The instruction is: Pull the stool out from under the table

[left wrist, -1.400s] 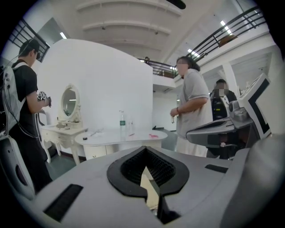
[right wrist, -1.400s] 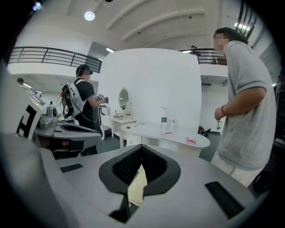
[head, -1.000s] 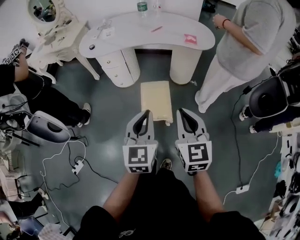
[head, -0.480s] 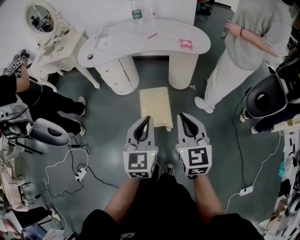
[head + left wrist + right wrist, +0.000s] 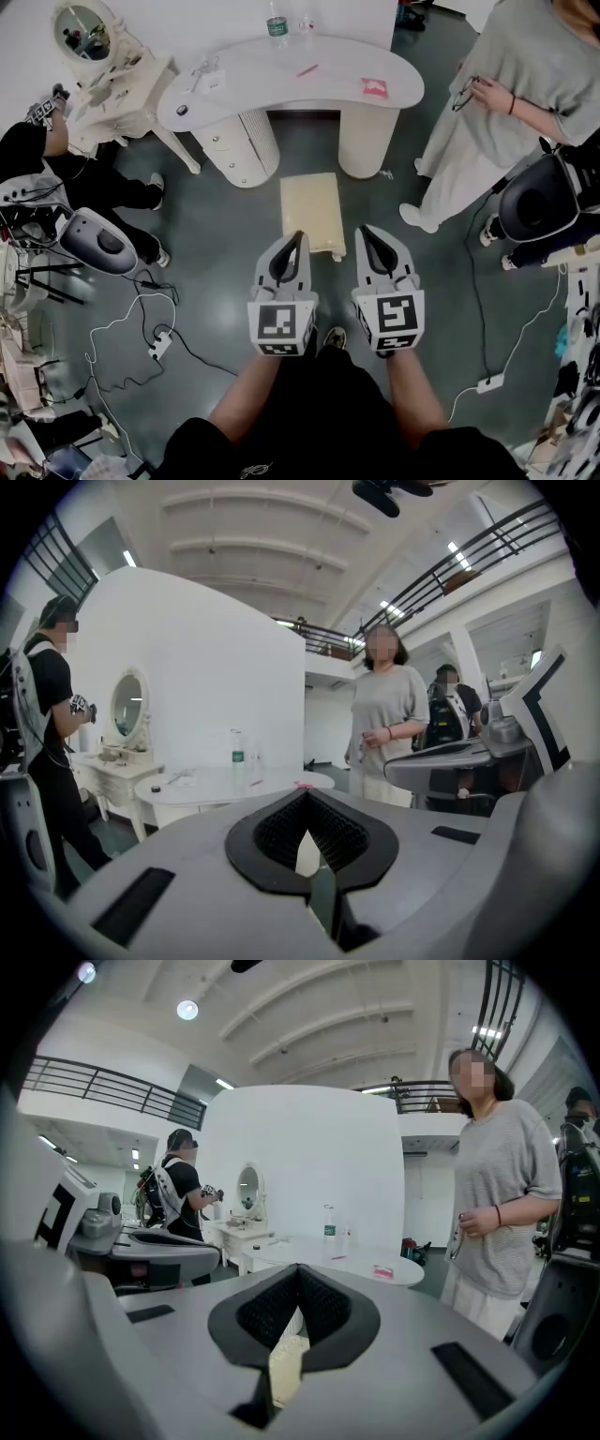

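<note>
The cream rectangular stool stands on the dark floor in front of the white curved table, out from between its two pedestals. My left gripper and right gripper hover side by side just near the stool's front edge, both shut and holding nothing. In the left gripper view the left gripper points at the table. Through the right gripper a strip of the stool shows low between the jaws.
A person in grey stands right of the table; another in black is at the left by a cream vanity with a mirror. Grey machines flank the floor. Cables and a power strip lie left.
The person in grey has stepped right, away from the table. The person in black has shifted at the left. Both grippers stay shut in the same spot by the stool.
</note>
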Motion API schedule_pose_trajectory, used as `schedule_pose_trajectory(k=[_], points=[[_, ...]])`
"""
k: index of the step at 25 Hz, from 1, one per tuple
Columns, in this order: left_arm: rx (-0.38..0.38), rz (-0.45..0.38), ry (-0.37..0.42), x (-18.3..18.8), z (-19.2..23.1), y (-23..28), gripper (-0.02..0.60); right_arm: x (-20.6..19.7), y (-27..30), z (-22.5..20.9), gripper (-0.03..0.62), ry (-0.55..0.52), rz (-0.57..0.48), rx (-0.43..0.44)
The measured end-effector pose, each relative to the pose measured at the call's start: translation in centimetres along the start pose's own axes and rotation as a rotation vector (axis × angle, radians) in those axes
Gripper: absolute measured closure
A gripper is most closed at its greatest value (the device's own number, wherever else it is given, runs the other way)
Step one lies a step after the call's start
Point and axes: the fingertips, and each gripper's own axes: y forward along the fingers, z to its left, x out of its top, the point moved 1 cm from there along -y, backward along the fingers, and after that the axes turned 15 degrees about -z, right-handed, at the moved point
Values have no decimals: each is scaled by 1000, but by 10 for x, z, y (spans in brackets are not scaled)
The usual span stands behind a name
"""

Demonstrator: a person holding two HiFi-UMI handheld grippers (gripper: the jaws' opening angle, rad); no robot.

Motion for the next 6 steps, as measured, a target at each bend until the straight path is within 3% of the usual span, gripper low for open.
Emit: schedule_pose_trajectory(k=[6], points=[[8, 0, 3, 1, 6, 1, 575, 1, 5, 6, 588, 1, 0, 14]])
